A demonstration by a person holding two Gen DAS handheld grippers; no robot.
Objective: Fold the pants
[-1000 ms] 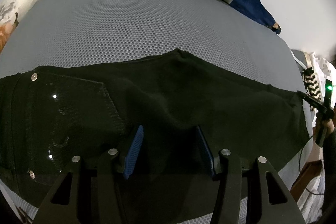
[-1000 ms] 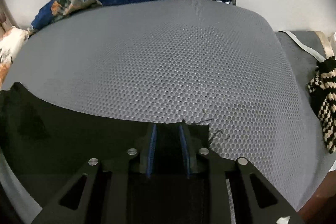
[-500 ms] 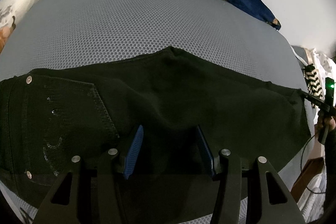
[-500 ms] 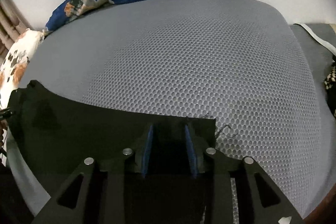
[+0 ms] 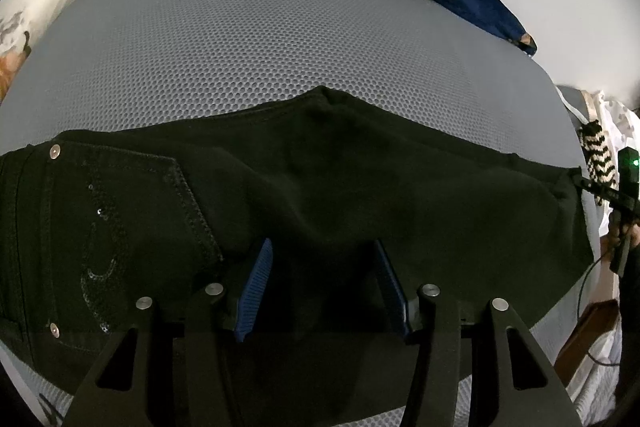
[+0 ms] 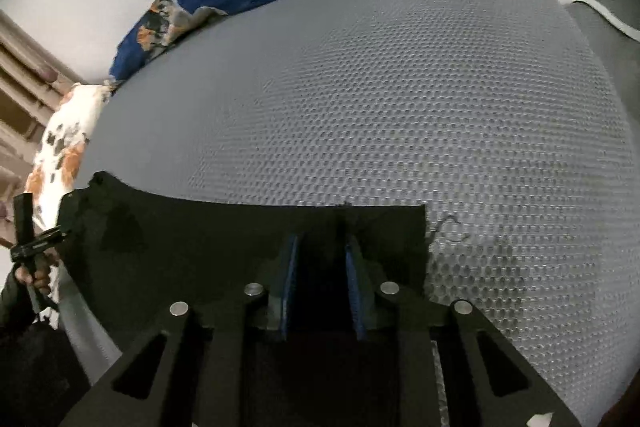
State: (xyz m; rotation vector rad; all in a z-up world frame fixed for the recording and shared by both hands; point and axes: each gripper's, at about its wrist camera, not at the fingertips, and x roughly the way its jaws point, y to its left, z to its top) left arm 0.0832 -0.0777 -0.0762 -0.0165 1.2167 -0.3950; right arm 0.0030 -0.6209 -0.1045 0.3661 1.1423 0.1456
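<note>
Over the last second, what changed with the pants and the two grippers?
The right gripper tilted, so its view swung and the hem of the pants now lies level ahead of it; its fingers are closing with the hem between them. The left gripper hardly moved, fingers still apart around bunched cloth.

Both pictures are fisheye views, so straight lines bend strongly and a black ring cuts the corners. The light is soft and rather dim, with a cool tone, and no clear source is visible. The grey mesh mattress (image 5: pixel 280 39) is evenly lit and sharp in the left view, while in the right view its texture (image 6: pixel 400 107) looks slightly smeared. The black pants (image 5: pixel 360 179) swallow almost all detail; only small sequins glint there.
</note>
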